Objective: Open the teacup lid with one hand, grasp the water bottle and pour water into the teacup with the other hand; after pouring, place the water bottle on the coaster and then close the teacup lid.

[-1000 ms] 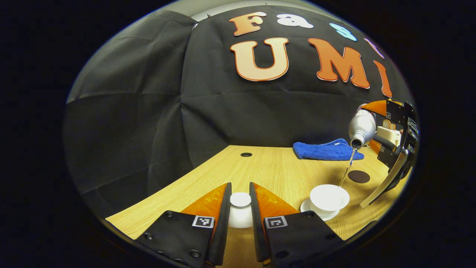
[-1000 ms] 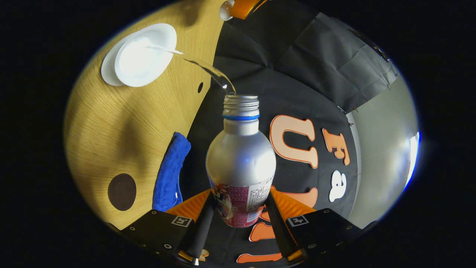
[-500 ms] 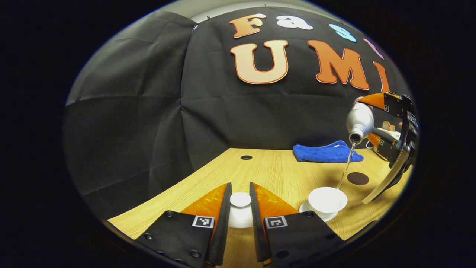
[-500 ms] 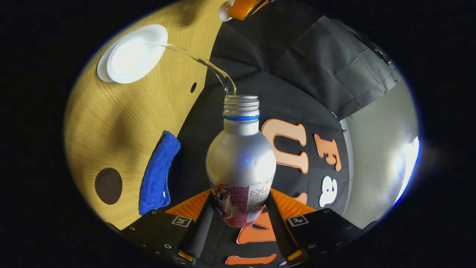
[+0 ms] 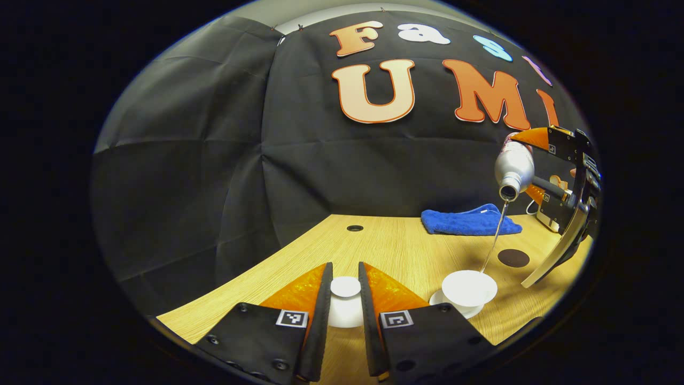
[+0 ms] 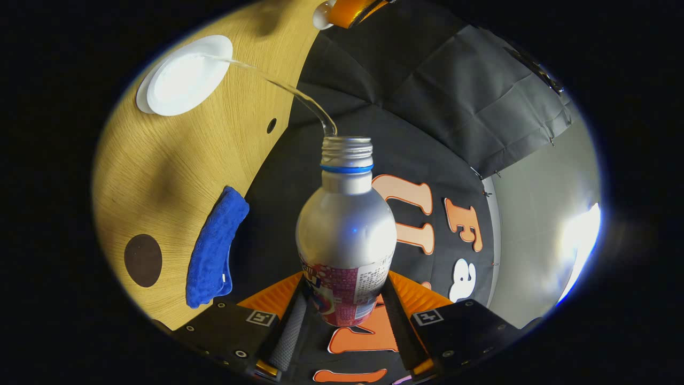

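Water bottle (image 6: 346,230) tilts neck-down, its mouth aimed at the teacup (image 5: 469,287).

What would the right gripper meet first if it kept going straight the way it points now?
Probably the booth's black cloth wall: the right gripper, clamped on the tilted water bottle, aims past the table edge at it. Depth is unclear.

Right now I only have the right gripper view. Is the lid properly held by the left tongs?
Observer: Yes. In the left gripper view the left tongs are closed on the teacup lid, with both fingers against it.
Operator: How high is the bottle over the cup?
Observer: Side on, the water bottle mouth hangs well above the teacup. The stream enters near its right rim.
Operator: Spill?
Observer: None visible on the table around the saucer.
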